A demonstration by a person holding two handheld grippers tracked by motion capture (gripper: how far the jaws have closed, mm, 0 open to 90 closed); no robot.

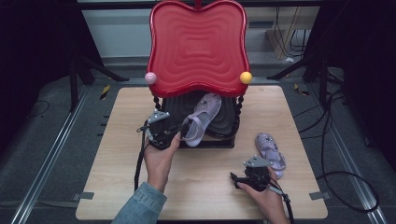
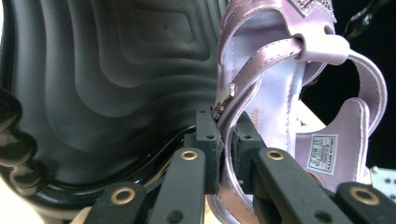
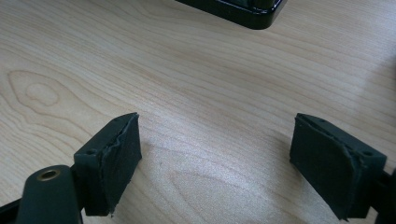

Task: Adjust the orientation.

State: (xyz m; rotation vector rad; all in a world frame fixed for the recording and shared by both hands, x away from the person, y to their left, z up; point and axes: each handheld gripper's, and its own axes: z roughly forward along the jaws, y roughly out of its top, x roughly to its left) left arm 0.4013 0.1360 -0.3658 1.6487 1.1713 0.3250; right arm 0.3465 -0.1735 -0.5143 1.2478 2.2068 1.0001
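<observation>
Lilac sandal point(image 1: 201, 117) hung by a strap clamped between the left gripper's point(image 1: 180, 132) jaws, over the black tray point(image 1: 173, 109). Right gripper's point(image 1: 236, 178) jaws stood apart above bare bench point(image 1: 201, 186), the other sandal point(image 1: 271, 148) beside them.

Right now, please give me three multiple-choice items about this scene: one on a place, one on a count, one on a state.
1. Where does the second lilac sandal lie?
A. On the wooden table, beside the right tongs
B. Inside the black tray
C. On the floor

2. How many small balls sit on the red lid?
A. One
B. Two
C. Four

3. What is the state of the left tongs?
A. Wide open over the table
B. Shut with nothing between them
C. Shut on a strap of the held sandal

Answers:
1 A: the high view shows it on the bare wood, just past the right tongs.
2 B: a pink ball and a yellow ball sit at the lid's lower corners.
3 C: in the left gripper view both pads pinch the lilac strap.
</observation>
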